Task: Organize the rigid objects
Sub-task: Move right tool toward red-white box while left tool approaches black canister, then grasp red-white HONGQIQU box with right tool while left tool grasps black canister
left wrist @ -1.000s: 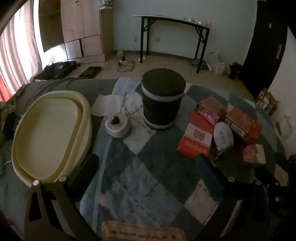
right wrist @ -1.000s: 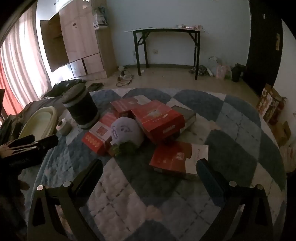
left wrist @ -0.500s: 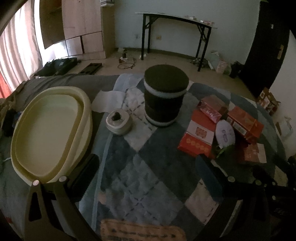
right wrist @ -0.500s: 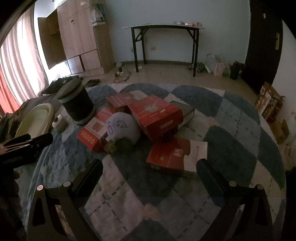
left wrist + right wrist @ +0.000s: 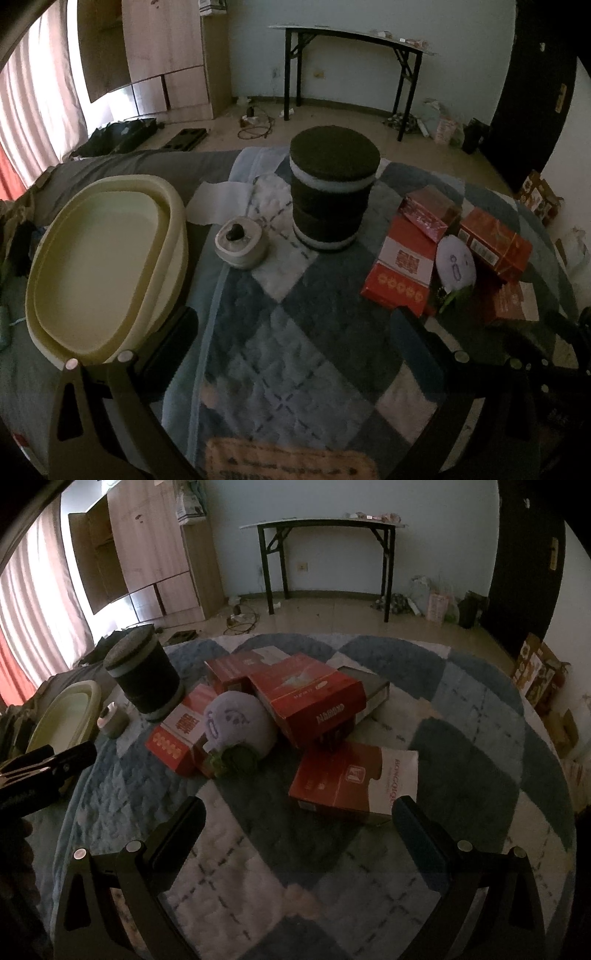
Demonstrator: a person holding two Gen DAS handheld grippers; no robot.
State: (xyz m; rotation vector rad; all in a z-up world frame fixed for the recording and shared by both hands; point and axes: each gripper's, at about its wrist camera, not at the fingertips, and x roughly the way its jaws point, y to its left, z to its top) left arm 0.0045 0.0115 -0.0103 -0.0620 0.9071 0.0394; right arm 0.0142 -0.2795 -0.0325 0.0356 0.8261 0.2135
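Several red boxes lie in a pile on the blue-and-white quilt: a large one on top, a red-and-white one nearest, and a flat one at left, which also shows in the left wrist view. A pale purple plush leans among them. A dark cylinder with white bands stands behind a small white round gadget. A cream oval basin sits at left. My left gripper is open and empty above the quilt. My right gripper is open and empty just before the nearest box.
A white paper sheet lies between basin and cylinder. The quilt's left edge runs beside the basin. A black folding table and wooden cabinet stand by the far wall. The left gripper's body shows at left.
Both grippers have drifted slightly forward and upward; the boxes and cylinder sit a little lower and nearer in the views. Nothing was grasped or moved.
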